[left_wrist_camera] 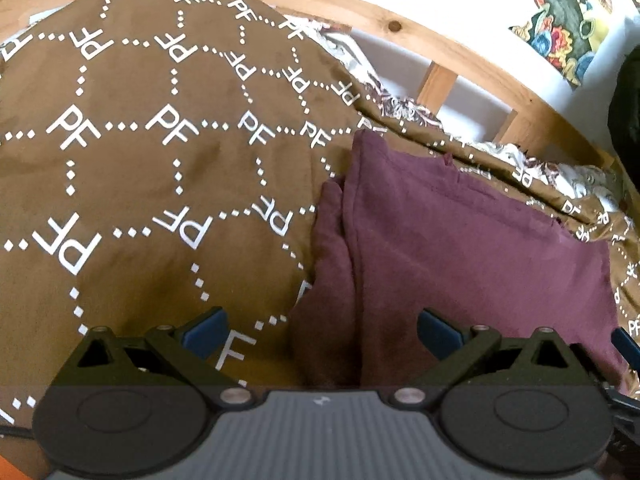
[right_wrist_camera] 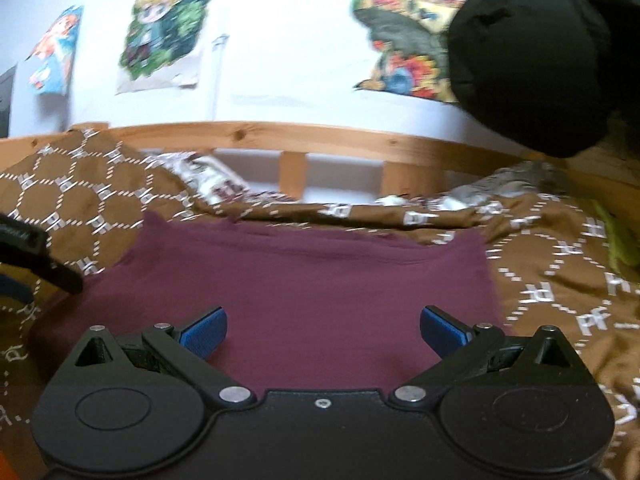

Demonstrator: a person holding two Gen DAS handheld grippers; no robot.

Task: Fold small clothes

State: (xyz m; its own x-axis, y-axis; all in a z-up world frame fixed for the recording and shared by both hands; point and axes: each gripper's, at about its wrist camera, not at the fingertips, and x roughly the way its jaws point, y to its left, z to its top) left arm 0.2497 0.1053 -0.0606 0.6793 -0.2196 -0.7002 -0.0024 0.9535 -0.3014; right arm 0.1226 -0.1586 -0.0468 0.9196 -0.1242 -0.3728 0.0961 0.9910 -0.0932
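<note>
A maroon garment [left_wrist_camera: 460, 248] lies folded flat on a brown bed cover [left_wrist_camera: 152, 168] printed with white PF letters. It also shows in the right wrist view [right_wrist_camera: 304, 280], spread as a rectangle. My left gripper [left_wrist_camera: 322, 330] is open and empty, just above the garment's bunched left edge. My right gripper [right_wrist_camera: 324, 330] is open and empty, over the near middle of the garment. The left gripper's black body [right_wrist_camera: 36, 252] shows at the left edge of the right wrist view.
A wooden bed rail [right_wrist_camera: 320, 140] runs along the far side, with a white wall and colourful posters [right_wrist_camera: 164, 32] behind. A black padded shape [right_wrist_camera: 540, 56] hangs at the upper right. A patterned pillow [right_wrist_camera: 216, 184] lies by the rail.
</note>
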